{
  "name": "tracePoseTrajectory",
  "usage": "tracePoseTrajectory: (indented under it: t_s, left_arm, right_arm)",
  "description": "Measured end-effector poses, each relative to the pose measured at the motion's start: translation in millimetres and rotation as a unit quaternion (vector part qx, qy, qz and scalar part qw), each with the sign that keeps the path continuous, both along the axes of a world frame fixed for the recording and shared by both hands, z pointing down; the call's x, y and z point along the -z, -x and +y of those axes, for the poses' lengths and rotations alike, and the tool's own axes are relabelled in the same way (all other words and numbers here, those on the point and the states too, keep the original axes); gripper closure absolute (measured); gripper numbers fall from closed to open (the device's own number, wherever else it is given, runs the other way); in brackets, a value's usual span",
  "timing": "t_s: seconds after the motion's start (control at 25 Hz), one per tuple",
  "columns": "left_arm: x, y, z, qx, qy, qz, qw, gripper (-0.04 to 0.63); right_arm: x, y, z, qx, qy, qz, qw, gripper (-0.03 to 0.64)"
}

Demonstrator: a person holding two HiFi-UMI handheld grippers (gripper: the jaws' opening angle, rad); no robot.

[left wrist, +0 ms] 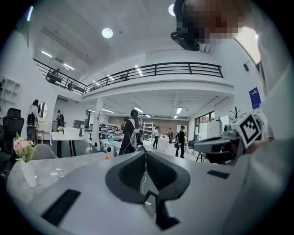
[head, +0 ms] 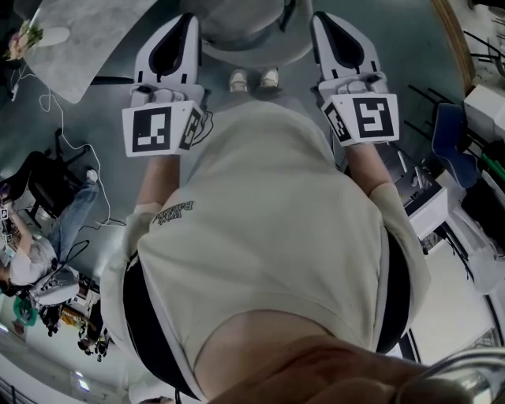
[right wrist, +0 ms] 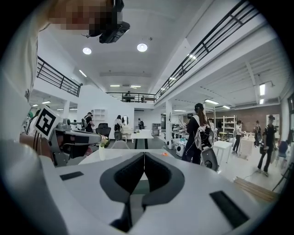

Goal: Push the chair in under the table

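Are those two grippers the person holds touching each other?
Apart. The head view shows the left gripper and right gripper on either side of the grey chair, a clear gap between them.

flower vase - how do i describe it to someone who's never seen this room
In the left gripper view, a pale grey table fills the lower left. Near its left edge stands a slim white vase of pink flowers, the only tall upright thing on that tabletop.

Bright ceiling lights (left wrist: 107,32); fisheye-warped, dark-vignetted edges.
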State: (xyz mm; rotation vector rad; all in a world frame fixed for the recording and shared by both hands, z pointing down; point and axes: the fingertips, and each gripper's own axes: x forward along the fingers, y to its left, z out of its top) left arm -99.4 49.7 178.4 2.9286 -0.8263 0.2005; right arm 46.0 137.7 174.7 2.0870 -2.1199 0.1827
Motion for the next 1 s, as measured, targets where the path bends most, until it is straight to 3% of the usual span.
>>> tracePoseTrajectory:
  t_s: [0.2,0.6,0.84,0.92,1.0]
  left_arm:
    - [-12,-9,-3,0.016,0.012,-0.020,0.9996,0.581]
    - [-70,-23,-34,0.048,0.093,-0.069,0.9921,0.580]
    - [-121,-31,-57,0.071,0.145,-0.101,0.9817,0.452]
    - [-143,-30,-63,0.082,0.173,-0.106,0.9758,0.434]
    - [-167,-26,-69,0.092,0.199,-0.110,0.9695,0.422]
  right_arm:
    - [-17,-18,-6,0.004,0.016,-0.005,1.000,0.607]
    - [-68,-74,-27,-0.017,0.065,-0.022,0.997,0.606]
    - [-117,-113,-47,-0.030,0.111,-0.036,0.993,0.594]
    - [-137,-123,-54,-0.031,0.131,-0.041,0.990,0.509]
    - [-157,-131,-60,-0.034,0.150,-0.043,0.987,0.497]
